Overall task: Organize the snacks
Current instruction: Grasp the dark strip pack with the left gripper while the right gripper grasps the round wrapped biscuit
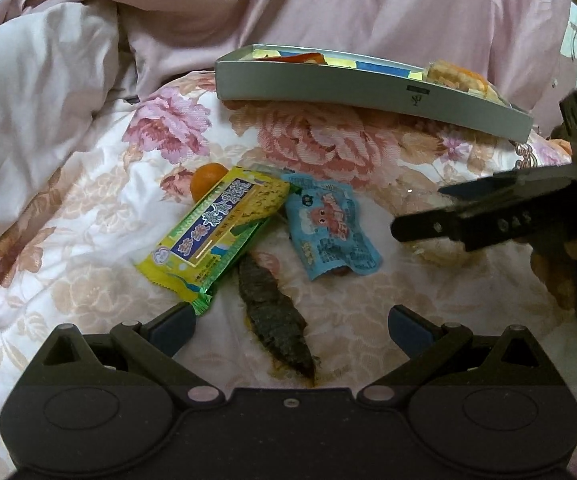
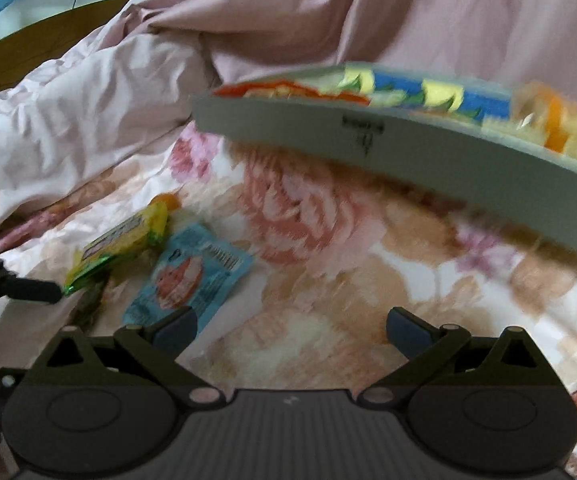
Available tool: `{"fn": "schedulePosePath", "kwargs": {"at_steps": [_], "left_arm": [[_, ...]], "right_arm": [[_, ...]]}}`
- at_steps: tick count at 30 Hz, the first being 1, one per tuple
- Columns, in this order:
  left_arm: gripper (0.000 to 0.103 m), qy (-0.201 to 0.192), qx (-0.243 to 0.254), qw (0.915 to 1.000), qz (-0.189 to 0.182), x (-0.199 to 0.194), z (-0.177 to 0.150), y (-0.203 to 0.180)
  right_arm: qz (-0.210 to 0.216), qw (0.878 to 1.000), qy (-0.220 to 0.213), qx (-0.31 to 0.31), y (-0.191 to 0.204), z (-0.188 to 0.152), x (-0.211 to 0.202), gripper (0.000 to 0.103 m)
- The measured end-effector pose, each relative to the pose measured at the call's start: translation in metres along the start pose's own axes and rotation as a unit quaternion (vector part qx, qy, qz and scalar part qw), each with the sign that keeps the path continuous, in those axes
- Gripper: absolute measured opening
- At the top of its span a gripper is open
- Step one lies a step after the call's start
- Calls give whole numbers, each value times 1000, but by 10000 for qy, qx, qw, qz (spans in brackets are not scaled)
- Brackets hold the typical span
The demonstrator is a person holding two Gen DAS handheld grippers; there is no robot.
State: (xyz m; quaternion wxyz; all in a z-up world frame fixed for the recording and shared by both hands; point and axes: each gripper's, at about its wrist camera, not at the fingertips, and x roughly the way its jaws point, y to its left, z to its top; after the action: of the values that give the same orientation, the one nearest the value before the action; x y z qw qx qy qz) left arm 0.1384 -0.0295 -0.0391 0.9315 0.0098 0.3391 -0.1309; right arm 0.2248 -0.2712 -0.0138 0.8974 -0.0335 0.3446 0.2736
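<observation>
left wrist view: left gripper (image 1: 291,322) gapes empty over the dark snack (image 1: 274,320); yellow bar (image 1: 212,236) just left, tray (image 1: 368,90) far ahead. lower straight, pinch mid-body. right gripper (image 2: 291,326) gapes too.

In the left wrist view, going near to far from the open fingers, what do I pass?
Dark dried snack → yellow wafer pack with the blue pouch beside it → orange fruit → grey tray of snacks → pink bedding.
</observation>
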Motion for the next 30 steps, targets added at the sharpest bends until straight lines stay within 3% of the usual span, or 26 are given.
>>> {"fn": "schedulePosePath", "kwargs": {"at_steps": [8,16,22,25,30], "left_arm": [[100,2,-143,9999,22,0,2,4],[94,-18,-432,9991,-5,-5,2,5],[86,130,-51,9995,276,3,1,-4],[83,166,21,9991,389,5,2,-6],[64,189,-148,9984,512,4,4,-4]], "right_arm": [[392,9986,150,-317,11,-16,-12,102],[-121,9926,264,-1175,41,-27,-11,102],[-482,9953,242,-803,55,-39,-25,85],[-689,9954,224,-634,66,-49,-36,81],[-851,9957,225,-299,79,-59,-47,80]]}}
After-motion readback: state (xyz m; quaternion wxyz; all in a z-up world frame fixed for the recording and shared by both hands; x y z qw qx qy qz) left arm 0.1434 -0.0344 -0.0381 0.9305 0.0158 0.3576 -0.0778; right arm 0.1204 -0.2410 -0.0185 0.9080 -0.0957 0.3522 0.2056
